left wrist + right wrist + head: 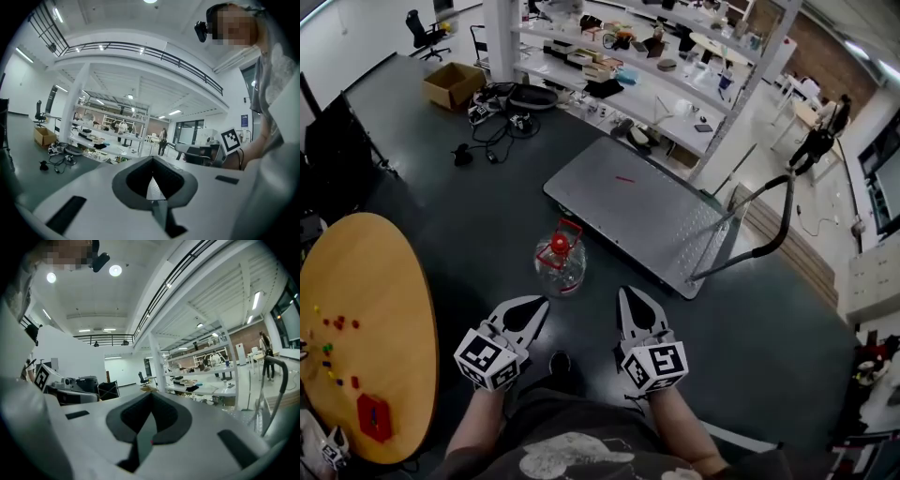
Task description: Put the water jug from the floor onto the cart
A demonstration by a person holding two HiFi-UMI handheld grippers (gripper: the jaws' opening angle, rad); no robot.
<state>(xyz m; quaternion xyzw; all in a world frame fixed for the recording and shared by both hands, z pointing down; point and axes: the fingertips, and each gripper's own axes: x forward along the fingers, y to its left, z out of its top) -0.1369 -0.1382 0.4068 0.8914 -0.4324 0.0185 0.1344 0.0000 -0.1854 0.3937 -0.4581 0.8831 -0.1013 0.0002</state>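
The water jug (560, 263), clear with a red cap and red handle, stands upright on the dark floor just ahead of me. Beyond it and to the right lies the cart (649, 210), a flat grey platform with a dark tubular handle (772, 230) at its right end. My left gripper (540, 307) and right gripper (628, 295) are held side by side, short of the jug, both shut and empty. In the left gripper view the jaws (152, 161) meet with nothing between them; the right gripper view shows its jaws (151, 397) likewise, with the cart handle (277, 376) at the right edge.
A round wooden table (375, 309) with small coloured pieces stands close on the left. Farther off are a cardboard box (453, 84), tangled cables (492, 127) and long white shelves (628, 70). A person (816, 142) stands at the far right.
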